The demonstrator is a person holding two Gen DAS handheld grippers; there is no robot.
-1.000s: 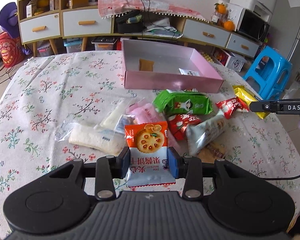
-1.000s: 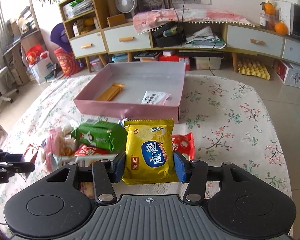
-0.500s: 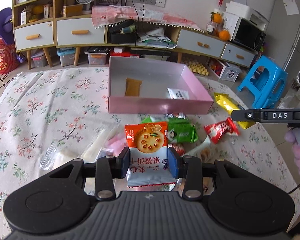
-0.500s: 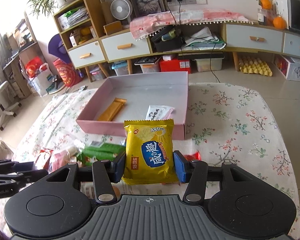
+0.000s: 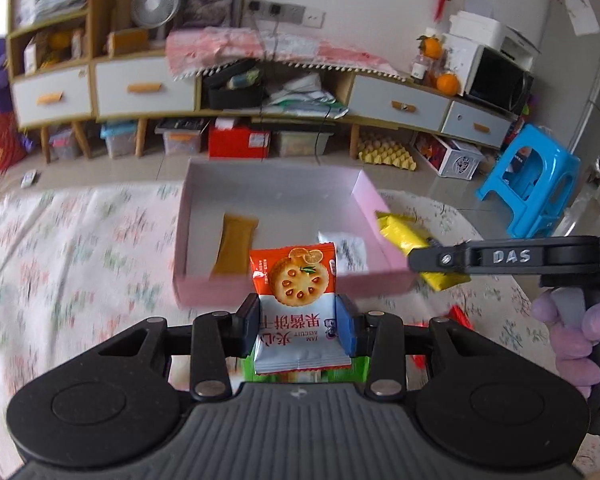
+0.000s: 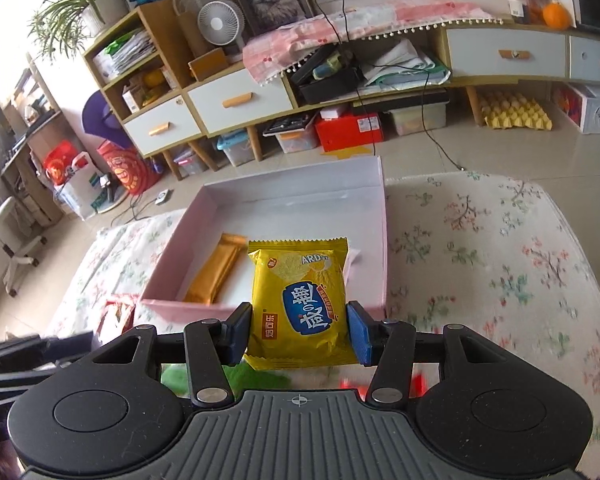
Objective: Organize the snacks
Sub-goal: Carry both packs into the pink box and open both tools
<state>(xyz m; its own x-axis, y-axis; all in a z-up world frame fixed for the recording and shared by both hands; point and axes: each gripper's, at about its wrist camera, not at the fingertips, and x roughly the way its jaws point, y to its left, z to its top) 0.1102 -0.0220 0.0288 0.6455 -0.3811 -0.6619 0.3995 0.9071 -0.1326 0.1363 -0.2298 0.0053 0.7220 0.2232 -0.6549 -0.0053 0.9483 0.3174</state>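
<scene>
Tablecloth [image 5: 80, 264] blurred, white packet [image 5: 350, 250] in box [image 5: 284, 292] partly hidden

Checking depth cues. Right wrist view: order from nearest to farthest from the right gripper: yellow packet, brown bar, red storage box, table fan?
1. yellow packet: clamped in the right gripper.
2. brown bar: in the pink box, left part.
3. red storage box: on the floor under the cabinet.
4. table fan: on the cabinet, by the wall.
</scene>
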